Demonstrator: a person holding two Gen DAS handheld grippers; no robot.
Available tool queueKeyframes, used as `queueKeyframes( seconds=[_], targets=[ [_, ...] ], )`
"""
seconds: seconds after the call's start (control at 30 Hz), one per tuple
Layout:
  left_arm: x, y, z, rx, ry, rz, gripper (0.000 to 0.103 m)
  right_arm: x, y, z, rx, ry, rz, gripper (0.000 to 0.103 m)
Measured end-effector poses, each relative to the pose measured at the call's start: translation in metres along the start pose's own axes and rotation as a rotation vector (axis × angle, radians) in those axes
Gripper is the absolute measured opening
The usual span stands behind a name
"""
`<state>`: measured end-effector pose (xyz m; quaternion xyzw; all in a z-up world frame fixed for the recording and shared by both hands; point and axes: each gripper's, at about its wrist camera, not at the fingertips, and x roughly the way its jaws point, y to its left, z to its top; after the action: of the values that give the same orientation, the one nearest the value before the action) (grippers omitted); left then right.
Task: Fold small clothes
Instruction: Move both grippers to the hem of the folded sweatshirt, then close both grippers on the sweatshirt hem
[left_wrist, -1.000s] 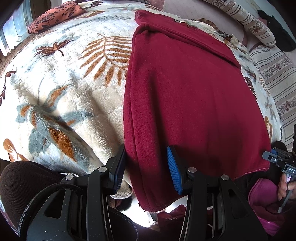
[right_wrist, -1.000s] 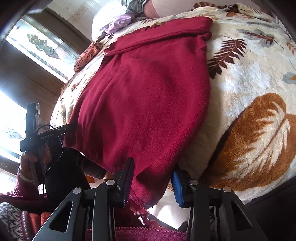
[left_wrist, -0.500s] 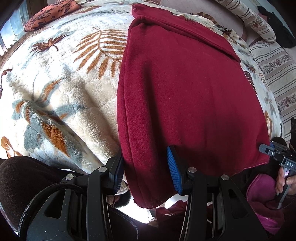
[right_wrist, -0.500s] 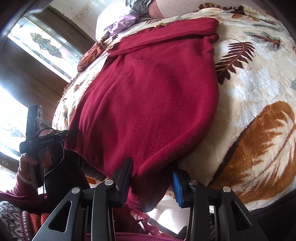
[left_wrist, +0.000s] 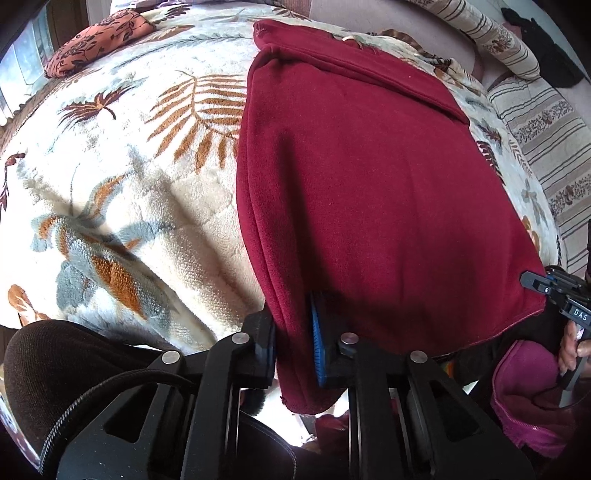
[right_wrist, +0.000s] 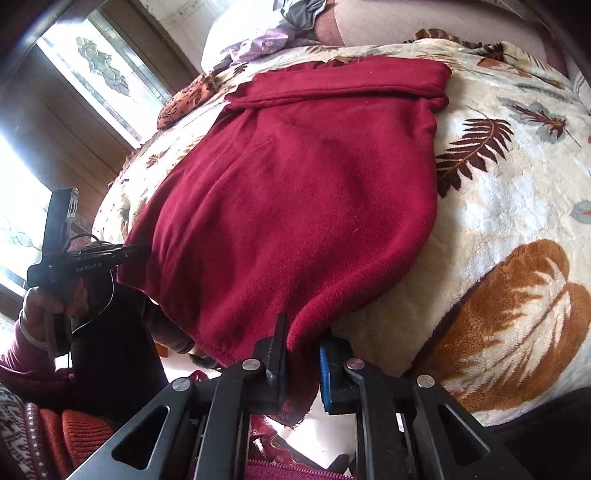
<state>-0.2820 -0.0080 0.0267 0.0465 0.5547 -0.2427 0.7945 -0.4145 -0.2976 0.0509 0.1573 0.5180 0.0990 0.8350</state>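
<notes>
A dark red fleece garment lies spread on a cream blanket with a leaf print, its near hem hanging over the bed's edge. My left gripper is closing its jaws on the garment's near left corner, and the pads press the cloth between them. In the right wrist view the same garment fills the middle. My right gripper is closing on the near right corner, with the cloth pinched between its pads. Each gripper shows at the edge of the other's view, held in a hand.
An orange patterned cushion lies at the far left of the bed. Striped bedding runs along the right. A window stands behind the bed. The person's dark trousers and pink zipped clothing are close below the grippers.
Both grippers have gone from open, standing astride the garment's near corners, to pinched on the cloth. Neither hand has shifted noticeably.
</notes>
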Motion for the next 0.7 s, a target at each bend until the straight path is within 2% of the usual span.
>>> queueKeyframes(
  seconds=[0.2,0.47,0.6,0.7],
  targets=[
    [-0.028,0.011,0.018,-0.053,-0.101,-0.084,0.010,-0.026,-0.004,0.015,0.040,-0.091,0.064,0.009],
    [-0.052,0.031,0.051,-0.121,-0.224,-0.076,0.007,-0.051,-0.007,0.049,0.072,-0.242,0.072,0.008],
    [-0.056,0.030,0.061,-0.103,-0.223,-0.077,0.007,-0.053,-0.008,0.066,0.080,-0.277,0.079,0.008],
    [-0.049,0.031,0.057,-0.110,-0.156,-0.111,0.007,-0.049,-0.004,0.068,0.054,-0.256,0.076,0.008]
  ],
)
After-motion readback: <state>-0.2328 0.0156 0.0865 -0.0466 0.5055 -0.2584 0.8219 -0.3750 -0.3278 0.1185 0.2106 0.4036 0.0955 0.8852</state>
